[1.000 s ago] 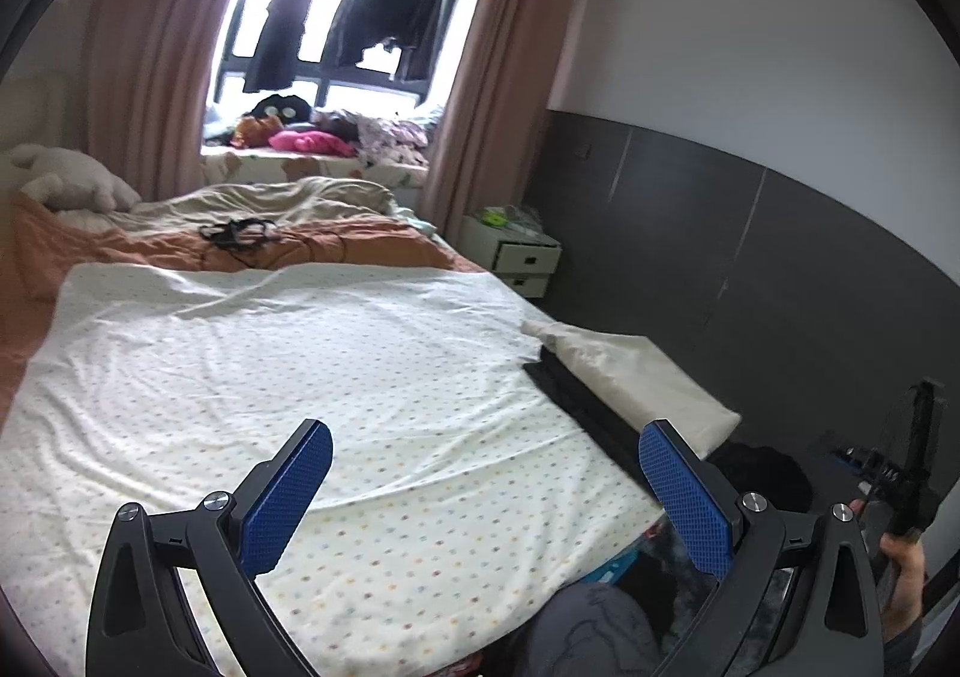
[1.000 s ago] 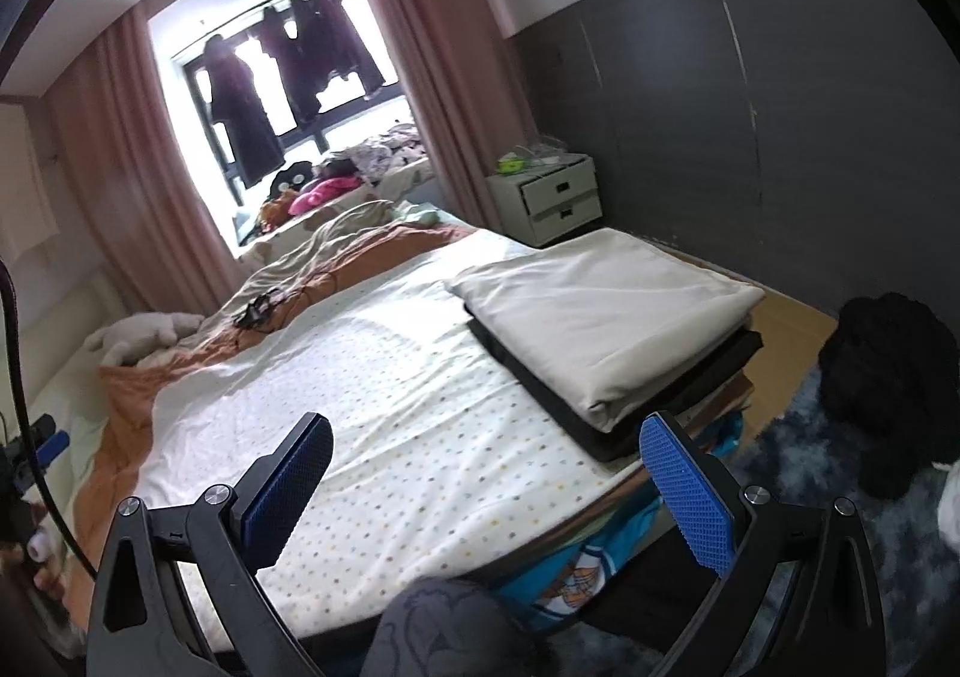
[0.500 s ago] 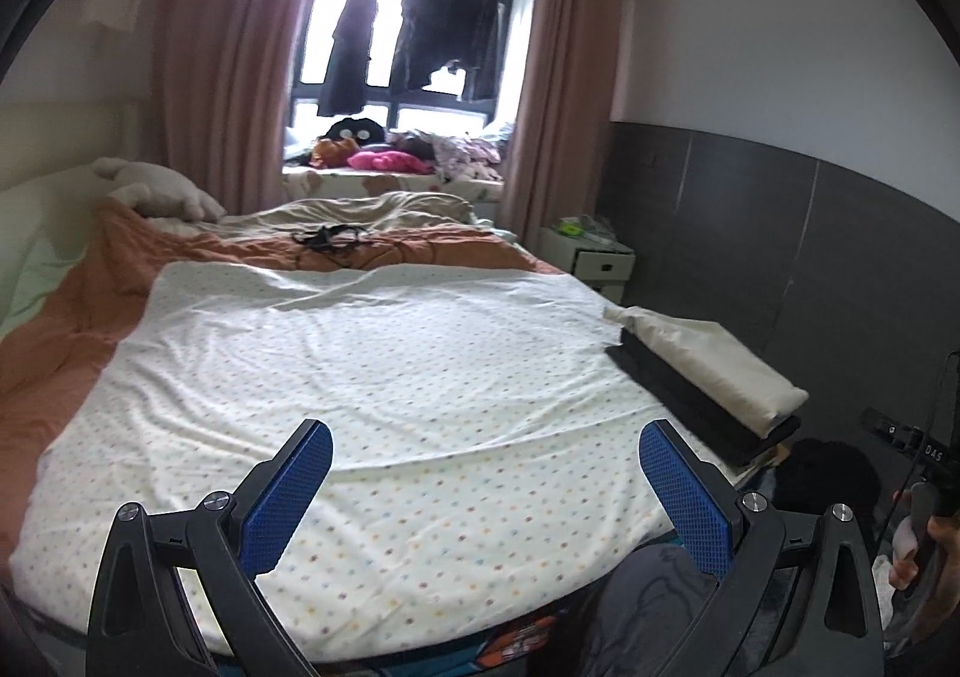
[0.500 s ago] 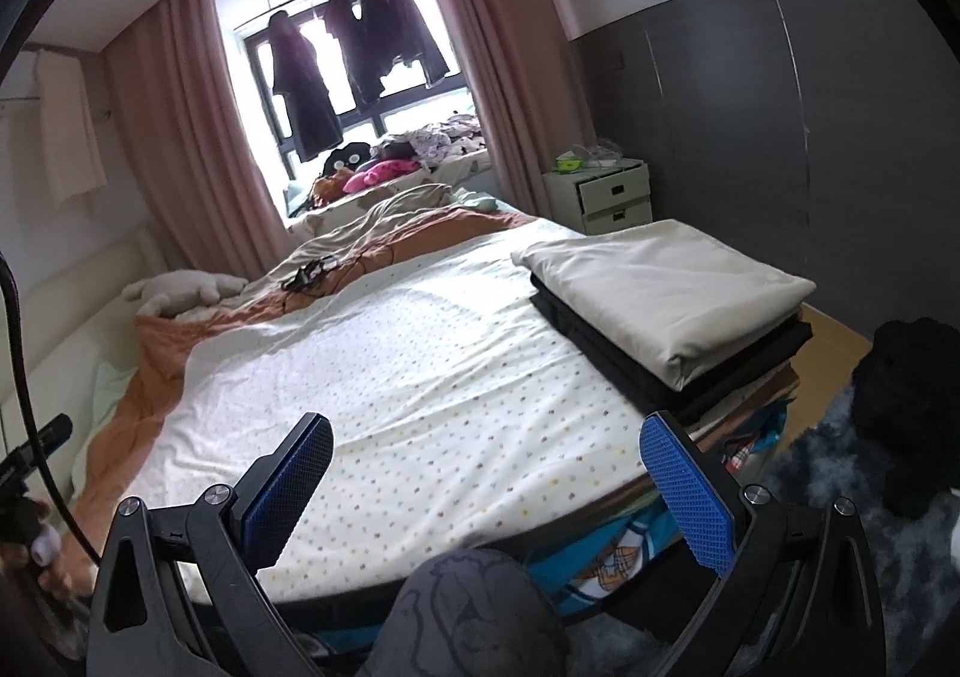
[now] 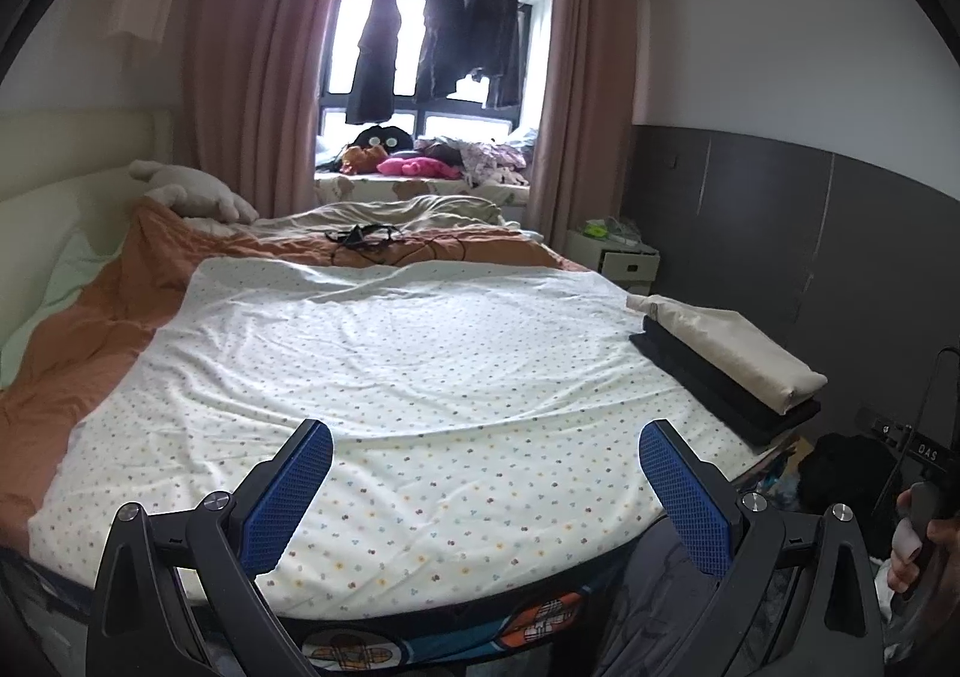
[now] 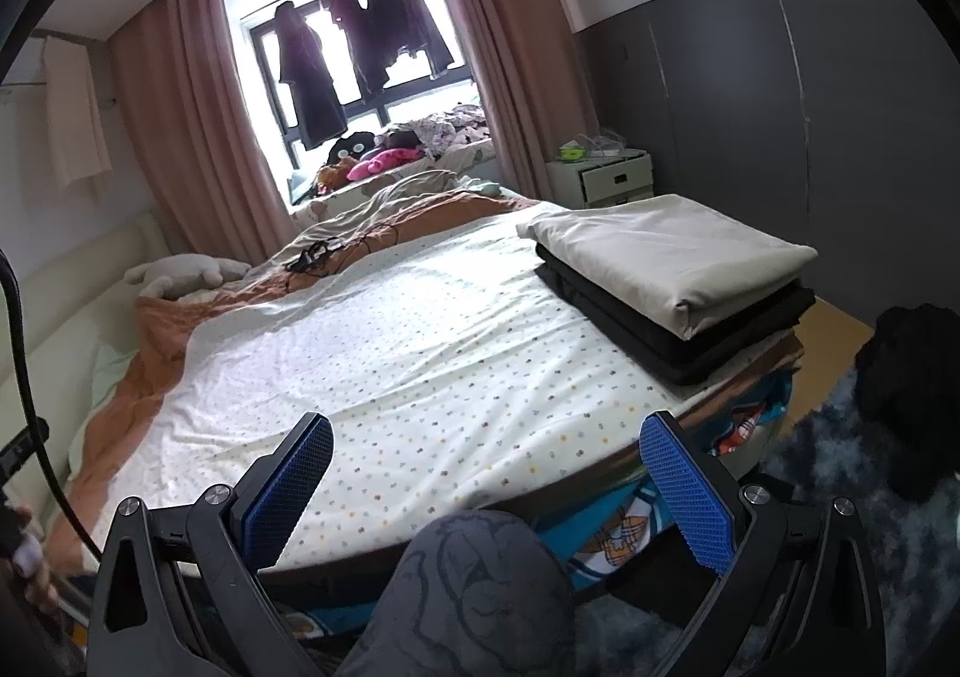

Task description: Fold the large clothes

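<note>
Left wrist view
Left tool: released, its blue pads spread wide, holding nothing and touching nothing; it hangs above the near edge of the bed.
Dotted sheet: the large cloth of the task, spread flat over the bed, lightly creased, its near hem at the bed's foot.
Folded stack: a beige folded cloth on top of black folded ones, at the right edge of the bed, resting on the dotted sheet.
Orange blanket: bunched along the left side and beyond the far end of the sheet, with a black cable tangle lying on it.
Right hand: at the frame's right edge, gripping a handle.
Background: a white nightstand by the grey wall; dark clothes hanging in the window between pink curtains.

Right wrist view
Right tool: released, pads far apart, empty, held off the bed's foot.
Knee: grey patterned trousers, between the pads and the bed edge.
Dotted sheet: flat across the bed.
Folded stack: at the bed's near right corner.
Floor: a black heap lies on a blue-grey rug, right of the bed.
Plush toy: by the headboard, at the far left.
</note>
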Demonstrator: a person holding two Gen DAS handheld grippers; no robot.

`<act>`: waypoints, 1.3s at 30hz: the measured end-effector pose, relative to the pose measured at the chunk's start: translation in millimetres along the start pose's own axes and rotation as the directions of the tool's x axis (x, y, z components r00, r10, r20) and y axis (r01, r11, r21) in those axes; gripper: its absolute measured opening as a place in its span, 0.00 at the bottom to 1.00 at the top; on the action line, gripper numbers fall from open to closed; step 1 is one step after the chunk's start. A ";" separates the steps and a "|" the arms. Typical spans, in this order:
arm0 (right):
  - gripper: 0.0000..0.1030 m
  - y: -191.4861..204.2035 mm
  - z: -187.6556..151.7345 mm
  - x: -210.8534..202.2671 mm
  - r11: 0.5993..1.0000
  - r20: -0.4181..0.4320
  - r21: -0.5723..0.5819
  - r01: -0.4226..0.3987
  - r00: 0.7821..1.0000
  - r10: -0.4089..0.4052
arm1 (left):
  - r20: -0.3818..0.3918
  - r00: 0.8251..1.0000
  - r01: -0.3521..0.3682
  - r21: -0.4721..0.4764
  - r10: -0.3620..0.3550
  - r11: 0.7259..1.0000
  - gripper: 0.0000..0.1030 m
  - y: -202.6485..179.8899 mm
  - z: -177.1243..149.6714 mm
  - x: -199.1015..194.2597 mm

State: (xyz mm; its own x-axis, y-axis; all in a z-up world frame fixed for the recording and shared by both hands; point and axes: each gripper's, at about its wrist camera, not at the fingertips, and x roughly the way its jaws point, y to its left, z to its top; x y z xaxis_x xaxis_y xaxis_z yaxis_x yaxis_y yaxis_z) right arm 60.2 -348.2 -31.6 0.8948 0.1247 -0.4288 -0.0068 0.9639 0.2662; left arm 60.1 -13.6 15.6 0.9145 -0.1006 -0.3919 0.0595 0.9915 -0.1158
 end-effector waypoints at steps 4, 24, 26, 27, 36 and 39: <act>1.00 5.5 -2.0 3.6 1.000 -0.003 -0.008 0.003 1.000 -0.003 | -0.007 1.000 -0.005 -0.014 0.005 1.000 1.00 3.4 -0.1 1.5; 1.00 12.9 -4.6 11.4 1.000 -0.014 -0.015 0.000 1.000 0.000 | -0.014 1.000 0.011 -0.009 -0.011 1.000 1.00 0.0 -2.9 1.9; 1.00 13.9 -4.6 11.5 1.000 -0.013 -0.019 0.002 1.000 -0.002 | -0.013 1.000 0.008 -0.010 -0.008 1.000 1.00 0.2 -2.8 1.8; 1.00 14.0 -4.5 11.7 1.000 -0.014 -0.016 0.000 1.000 0.000 | -0.013 1.000 0.007 -0.011 -0.008 1.000 1.00 0.6 -2.6 1.6; 1.00 14.9 -3.2 13.2 1.000 -0.017 -0.019 -0.002 1.000 0.002 | -0.020 1.000 0.007 -0.025 -0.007 1.000 1.00 6.2 -3.9 0.1; 1.00 15.0 -3.2 13.6 1.000 -0.017 -0.020 -0.003 1.000 0.003 | -0.012 1.000 0.000 -0.022 0.000 1.000 1.00 6.3 -3.7 -2.2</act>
State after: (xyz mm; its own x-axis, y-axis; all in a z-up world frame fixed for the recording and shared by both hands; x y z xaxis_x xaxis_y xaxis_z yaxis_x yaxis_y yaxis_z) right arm 70.8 -331.3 -36.2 0.8871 0.1313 -0.4426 -0.0183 0.9680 0.2504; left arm 57.0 -7.5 12.4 0.9096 -0.1014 -0.4030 0.0501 0.9895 -0.1359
